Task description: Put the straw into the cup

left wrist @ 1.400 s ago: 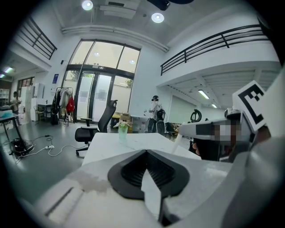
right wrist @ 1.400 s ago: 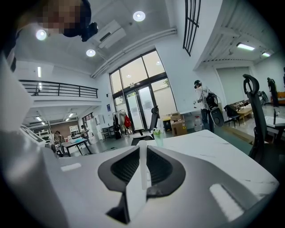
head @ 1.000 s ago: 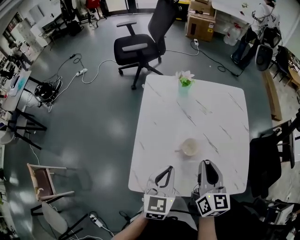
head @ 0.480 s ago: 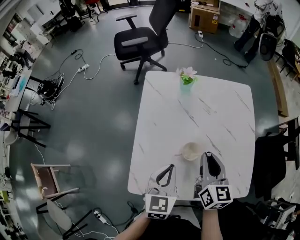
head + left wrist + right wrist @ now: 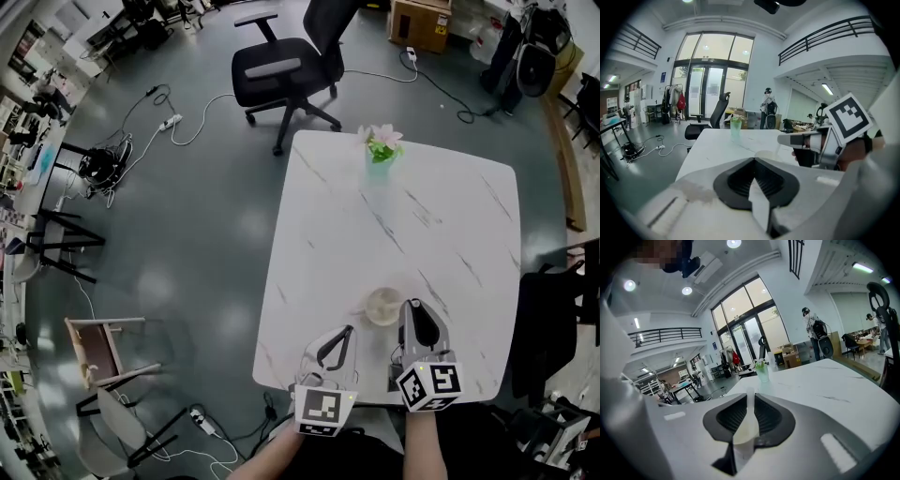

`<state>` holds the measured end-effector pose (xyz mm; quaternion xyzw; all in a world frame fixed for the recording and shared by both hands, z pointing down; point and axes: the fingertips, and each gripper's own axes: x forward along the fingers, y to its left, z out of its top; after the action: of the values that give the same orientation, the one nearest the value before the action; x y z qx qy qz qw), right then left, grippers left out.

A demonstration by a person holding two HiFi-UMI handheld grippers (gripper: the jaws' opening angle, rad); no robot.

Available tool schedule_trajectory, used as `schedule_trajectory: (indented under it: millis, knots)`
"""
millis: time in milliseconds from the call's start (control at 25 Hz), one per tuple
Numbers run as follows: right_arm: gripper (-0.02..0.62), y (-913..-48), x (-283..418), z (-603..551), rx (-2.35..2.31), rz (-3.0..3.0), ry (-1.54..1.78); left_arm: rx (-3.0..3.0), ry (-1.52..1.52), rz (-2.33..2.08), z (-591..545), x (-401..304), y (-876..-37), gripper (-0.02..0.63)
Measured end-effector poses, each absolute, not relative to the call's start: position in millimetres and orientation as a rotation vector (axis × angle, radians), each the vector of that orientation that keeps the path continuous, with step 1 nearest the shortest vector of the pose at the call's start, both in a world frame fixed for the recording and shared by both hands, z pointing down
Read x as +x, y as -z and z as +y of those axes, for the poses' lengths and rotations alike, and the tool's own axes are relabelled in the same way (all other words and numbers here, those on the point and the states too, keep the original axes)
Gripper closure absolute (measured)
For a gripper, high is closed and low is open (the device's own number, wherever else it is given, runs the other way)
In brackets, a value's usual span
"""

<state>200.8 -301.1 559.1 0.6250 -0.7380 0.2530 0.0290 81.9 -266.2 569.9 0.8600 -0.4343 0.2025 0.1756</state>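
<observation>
Clamped together on a pale, translucent straw (image 5: 746,423), the jaws of the right gripper (image 5: 750,397) hold it along their length between the dark ribbed pads. Its tip pokes out just past the jaw tips. In the head view this gripper sits at the near edge of a white marbled counter (image 5: 422,216), with its tips just beside the cup (image 5: 382,306). Whether they touch the cup cannot be told.

The cup is pale and round and stands upright on the counter, near the front edge. The straw is not in it.

The left gripper (image 5: 346,331) rests to the left of the right one, also at the near edge, a little apart from the cup. Its own view shows its jaws together at the tips, with nothing between them.

At the far end of the counter stands a small green vase with pink flowers (image 5: 382,150). Beyond it, on the grey floor (image 5: 187,216), is a black office chair (image 5: 281,75).
</observation>
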Motion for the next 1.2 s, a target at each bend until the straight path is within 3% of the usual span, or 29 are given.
schedule_trajectory:
  millis: [760,920,1200]
  knots:
    - [0.543,-593,199,-309,1.908,-2.238,-0.856,2.4,-0.634,-1.191,-260,85,-591,0.604]
    - [0.491,-590,197,-307,1.915,-2.242,-0.861,2.412,-0.629,-1.187,-259,86,-587,0.604]
    - [0.488,-571,205,-298,1.966,-2.232,-0.821,2.442,-0.603,-1.194,-258,84,-570,0.604]
